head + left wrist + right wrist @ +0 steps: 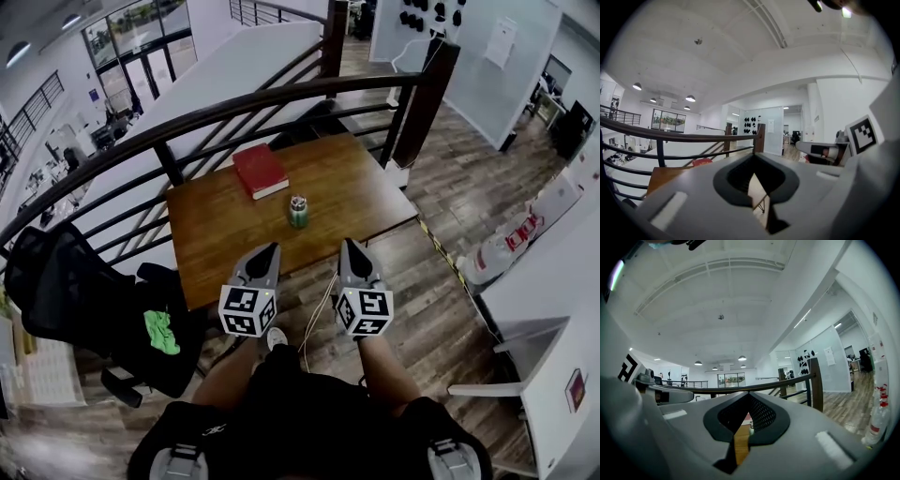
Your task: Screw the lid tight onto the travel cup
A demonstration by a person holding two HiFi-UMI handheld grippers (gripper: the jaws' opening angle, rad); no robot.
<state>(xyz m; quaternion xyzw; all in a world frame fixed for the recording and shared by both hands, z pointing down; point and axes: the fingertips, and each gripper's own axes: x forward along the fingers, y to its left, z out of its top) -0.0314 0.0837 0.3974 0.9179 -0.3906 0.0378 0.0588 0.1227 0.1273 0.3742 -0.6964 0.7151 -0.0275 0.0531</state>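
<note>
A green travel cup point(298, 213) with a silvery lid on top stands upright near the middle of the wooden table point(347, 183). My left gripper point(273, 248) hangs in front of the table's near edge, left of the cup, jaws shut and empty. To its right my right gripper point(346, 245) is level with it, also shut on nothing. Both point toward the table, short of the cup. In the right gripper view a sliver of the cup point(751, 428) shows through the jaw window. The left gripper view shows only the table point(663, 176) and a red book point(701, 162).
A red book point(260, 170) lies at the table's far left. A dark railing point(281, 98) curves behind the table. A black office chair point(84, 300) with a green cloth point(161, 332) stands at the left. A white desk point(553, 281) is at the right.
</note>
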